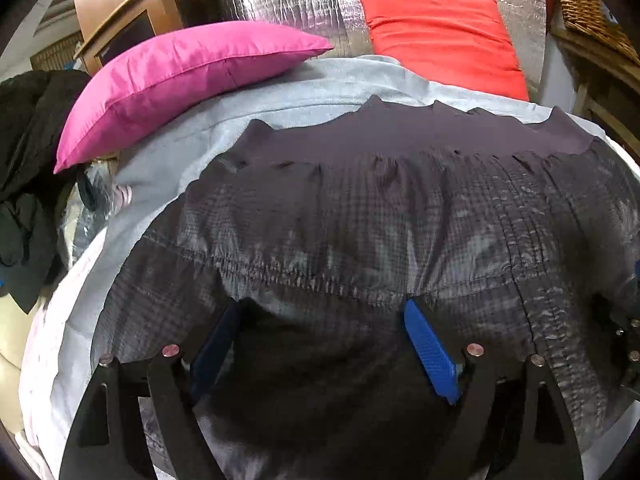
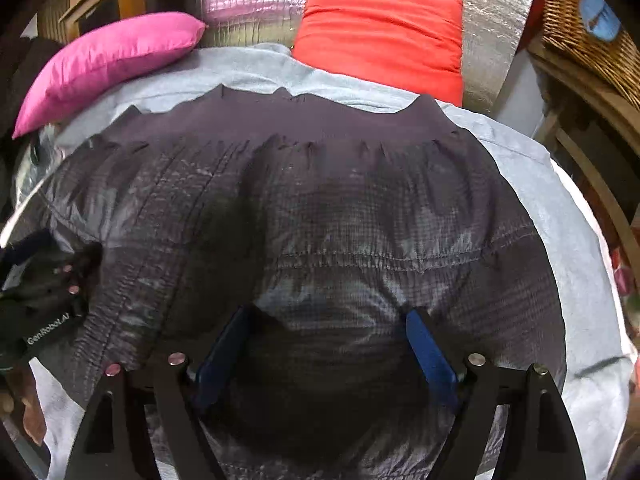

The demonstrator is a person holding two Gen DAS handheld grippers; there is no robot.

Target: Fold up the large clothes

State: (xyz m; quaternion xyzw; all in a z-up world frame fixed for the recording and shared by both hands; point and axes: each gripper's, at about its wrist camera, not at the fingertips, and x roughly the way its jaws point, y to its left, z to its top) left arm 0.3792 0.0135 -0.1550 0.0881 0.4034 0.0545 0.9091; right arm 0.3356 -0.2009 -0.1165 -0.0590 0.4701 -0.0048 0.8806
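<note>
My left gripper (image 1: 324, 316) and right gripper (image 2: 328, 324) gape over the quilted jacket (image 1: 360, 216), pink pillow (image 1: 180, 76) and red pillow (image 1: 444, 36) behind.

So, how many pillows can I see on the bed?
2: a pink pillow at the far left, and a red pillow standing against the silver wall, far right. Others may be hidden.

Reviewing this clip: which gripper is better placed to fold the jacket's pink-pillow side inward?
Probably left. The left gripper hovers open over the dark jacket nearer the pink pillow; the right gripper sits toward the orange pillow side.
</note>
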